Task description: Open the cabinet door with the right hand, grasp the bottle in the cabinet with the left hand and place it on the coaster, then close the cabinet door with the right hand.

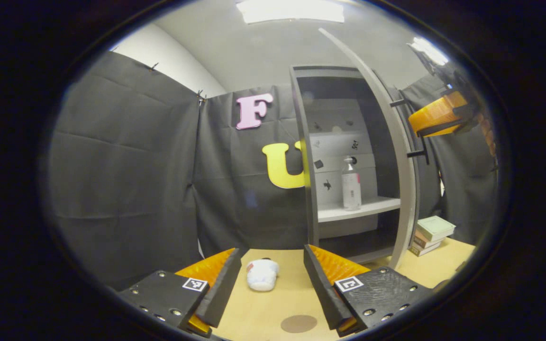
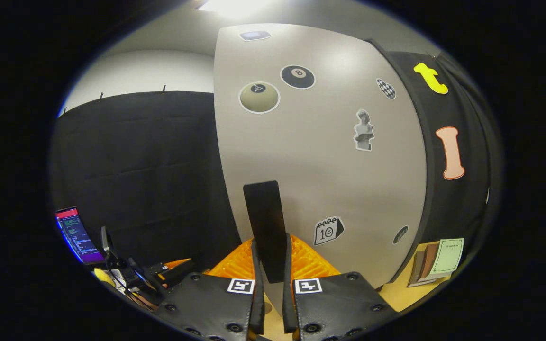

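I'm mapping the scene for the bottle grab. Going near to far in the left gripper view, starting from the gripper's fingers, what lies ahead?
Left gripper → coaster → white toy → cabinet → bottle on its shelf.

left claw black plates w/ screws, square markers, right claw same

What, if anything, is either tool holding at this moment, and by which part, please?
The right tool grips the cabinet door by its handle; the left tool is open, holding nothing.
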